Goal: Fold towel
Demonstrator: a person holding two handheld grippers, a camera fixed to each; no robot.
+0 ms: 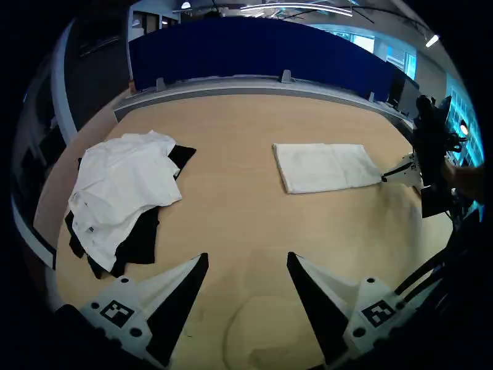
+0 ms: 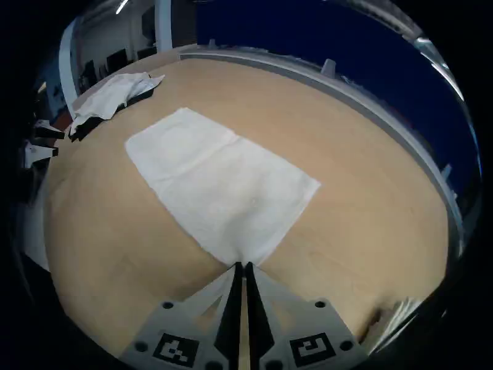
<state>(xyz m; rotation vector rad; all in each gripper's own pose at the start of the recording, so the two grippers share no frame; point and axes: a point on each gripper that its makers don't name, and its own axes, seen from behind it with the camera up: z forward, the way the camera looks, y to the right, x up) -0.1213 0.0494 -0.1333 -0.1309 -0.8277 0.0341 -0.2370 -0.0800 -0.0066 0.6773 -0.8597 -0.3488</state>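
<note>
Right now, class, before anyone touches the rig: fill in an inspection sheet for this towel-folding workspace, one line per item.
Surface: light wooden table, smooth and level.
Job's things: white towel, lying flat as a rectangle, one end at the right gripper.
Clutter: heap of white and black garments, apart from the towel.
Grippers: left gripper open, over the table, holding nothing; right gripper shut on the towel's near edge.
Cables: black cables at the table's edge near the right gripper.
Surroundings: blue partition along the table's far side.
</note>
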